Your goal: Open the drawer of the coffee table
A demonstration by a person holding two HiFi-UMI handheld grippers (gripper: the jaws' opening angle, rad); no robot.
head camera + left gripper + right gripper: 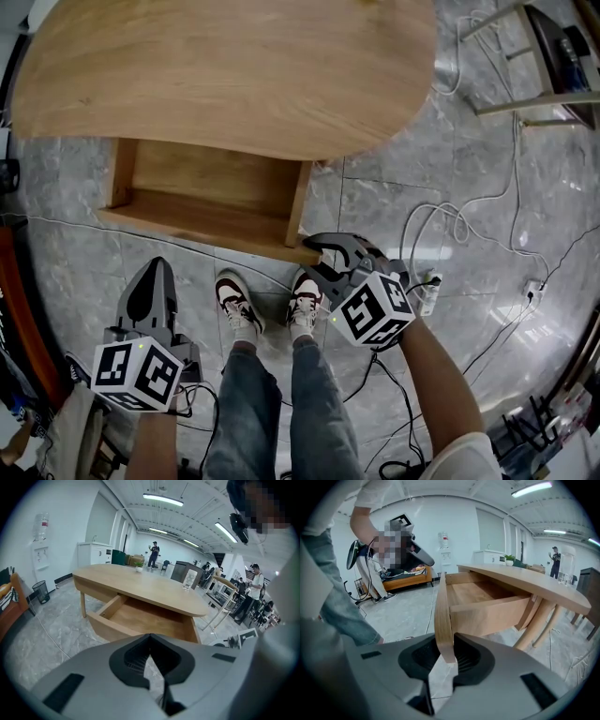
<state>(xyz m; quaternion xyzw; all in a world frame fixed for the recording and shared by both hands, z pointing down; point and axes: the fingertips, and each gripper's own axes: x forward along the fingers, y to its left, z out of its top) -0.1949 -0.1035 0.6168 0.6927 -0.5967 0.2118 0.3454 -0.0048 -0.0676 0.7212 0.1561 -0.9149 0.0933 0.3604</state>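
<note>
1. Two tools are held, one in each hand. The right tool [446,654] is clamped on the front board [443,611] of the drawer [211,192], at the board's right end in the head view. The board is pinched between both jaws.
2. The left tool [150,653] is closed with nothing in it. It is held low and apart from the drawer.
3. The drawer is already pulled far out from under the oval worktop [225,75] of the coffee table. Its inside looks bare, so the job seems nearly done.
4. If more pull is wanted, the board should be drawn straight toward the shoes [239,307], level and slow. It is gripped at one end only, so the drawer could be twisted and get stuck. No sideways tug should be given.
5. The pull should be stopped before the drawer slips out of the table.
6. The shoes are close to the front board, so room should be kept for the toes. White cables [441,220] on the floor should not be stepped on.
7. No words can be read anywhere. Black and white square marks are seen on the cubes [373,309], but no letters. A red label on a far water bottle [42,521] is too small to be read.
</note>
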